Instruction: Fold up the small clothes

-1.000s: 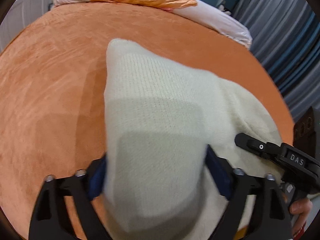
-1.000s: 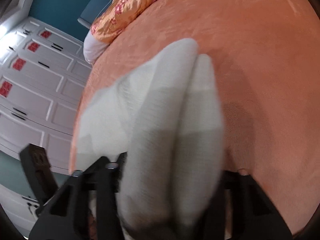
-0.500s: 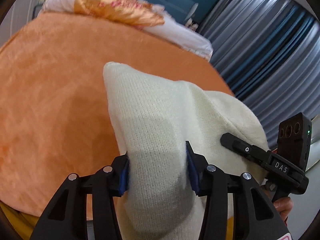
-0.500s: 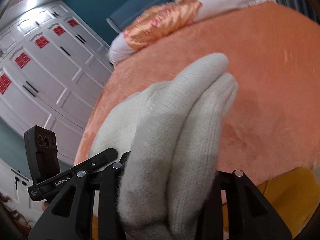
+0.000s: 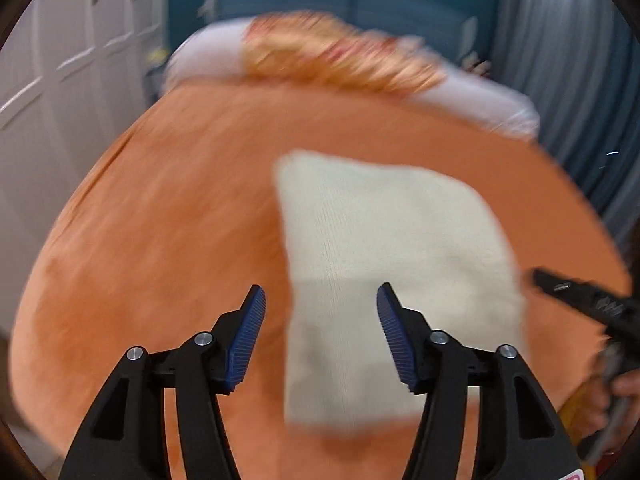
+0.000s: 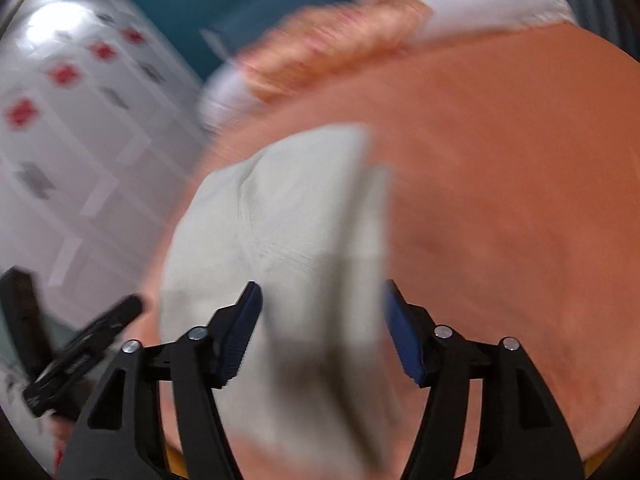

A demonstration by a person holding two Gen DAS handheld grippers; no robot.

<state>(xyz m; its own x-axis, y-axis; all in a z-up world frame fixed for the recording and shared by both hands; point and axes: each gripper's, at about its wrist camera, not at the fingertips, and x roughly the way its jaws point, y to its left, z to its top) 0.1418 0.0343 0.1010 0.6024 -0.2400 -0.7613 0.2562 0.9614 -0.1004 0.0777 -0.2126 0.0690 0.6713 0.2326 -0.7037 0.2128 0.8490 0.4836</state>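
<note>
A cream knitted garment (image 5: 392, 232) lies folded into a rough rectangle on the orange bed cover (image 5: 160, 220). My left gripper (image 5: 320, 320) hovers above its near left edge, jaws opening, with the blue pads clear of the cloth. In the right wrist view the same garment (image 6: 288, 208) shows a doubled right edge, blurred by motion. My right gripper (image 6: 320, 320) is above that edge, jaws opening, and its pads do not press on the fabric. The right gripper's black finger (image 5: 588, 304) shows at the garment's right side.
A white and gold-orange pillow (image 5: 340, 56) lies at the far end of the bed. White wardrobe doors (image 6: 80, 120) stand to the left, grey curtains (image 5: 580, 60) to the right. A person's hand (image 5: 624, 392) shows at the right edge. Orange cover (image 6: 500, 180) surrounds the garment.
Both grippers were shut on the garment's near edge; now both have let go and pulled up and back. The garment lies flat on the bed.
</note>
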